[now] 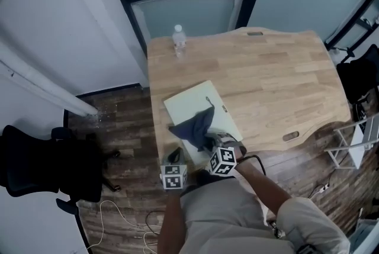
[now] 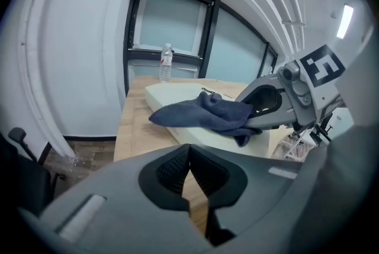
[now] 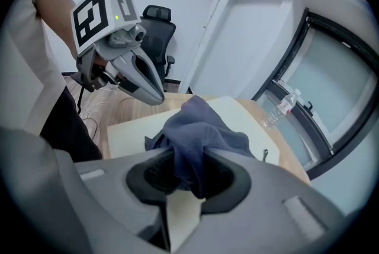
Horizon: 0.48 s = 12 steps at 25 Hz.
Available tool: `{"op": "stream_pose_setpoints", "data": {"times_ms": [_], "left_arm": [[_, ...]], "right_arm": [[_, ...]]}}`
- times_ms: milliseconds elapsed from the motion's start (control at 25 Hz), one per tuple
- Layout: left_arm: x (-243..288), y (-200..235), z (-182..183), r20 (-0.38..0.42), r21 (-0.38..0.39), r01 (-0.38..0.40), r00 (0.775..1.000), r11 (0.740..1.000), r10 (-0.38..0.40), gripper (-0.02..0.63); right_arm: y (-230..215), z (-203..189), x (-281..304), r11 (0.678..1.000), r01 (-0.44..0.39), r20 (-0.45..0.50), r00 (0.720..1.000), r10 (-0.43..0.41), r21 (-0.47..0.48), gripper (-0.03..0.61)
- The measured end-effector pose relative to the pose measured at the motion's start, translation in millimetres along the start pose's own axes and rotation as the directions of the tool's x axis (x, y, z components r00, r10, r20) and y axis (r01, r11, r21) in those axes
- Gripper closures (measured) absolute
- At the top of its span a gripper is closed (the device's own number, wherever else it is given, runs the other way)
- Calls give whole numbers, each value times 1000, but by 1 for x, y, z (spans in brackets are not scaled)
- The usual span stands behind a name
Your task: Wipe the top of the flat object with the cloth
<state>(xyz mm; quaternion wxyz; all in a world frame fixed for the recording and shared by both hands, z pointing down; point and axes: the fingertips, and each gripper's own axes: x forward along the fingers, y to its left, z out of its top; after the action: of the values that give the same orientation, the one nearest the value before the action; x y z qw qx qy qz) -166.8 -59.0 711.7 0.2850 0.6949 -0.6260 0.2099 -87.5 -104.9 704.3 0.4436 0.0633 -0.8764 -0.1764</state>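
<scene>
The right gripper (image 3: 188,179) is clamped on a bunched dark blue cloth (image 3: 198,128), which spills forward from its jaws onto the near part of a pale flat board (image 1: 195,106). The left gripper (image 2: 189,170) hangs just beside it, jaws pressed together with nothing between them, clear of the board. The board lies askew at the near left of the wooden table (image 1: 278,81). A clear bottle (image 1: 179,41) stands upright at the far edge; I cannot tell its contents.
</scene>
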Motion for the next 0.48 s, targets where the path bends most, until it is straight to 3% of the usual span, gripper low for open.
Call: {"op": "stream_pose_setpoints", "data": {"times_ms": [160, 480], "left_arm": [[0, -4, -21, -47, -63, 22, 999, 998, -25, 606], [-4, -12, -24, -43, -75, 20, 999, 997, -23, 606]], "right_arm": [[2, 9, 2, 999, 16, 7, 1000, -15, -28, 486], [24, 45, 9, 1000, 1, 77, 997, -1, -3, 482]]}}
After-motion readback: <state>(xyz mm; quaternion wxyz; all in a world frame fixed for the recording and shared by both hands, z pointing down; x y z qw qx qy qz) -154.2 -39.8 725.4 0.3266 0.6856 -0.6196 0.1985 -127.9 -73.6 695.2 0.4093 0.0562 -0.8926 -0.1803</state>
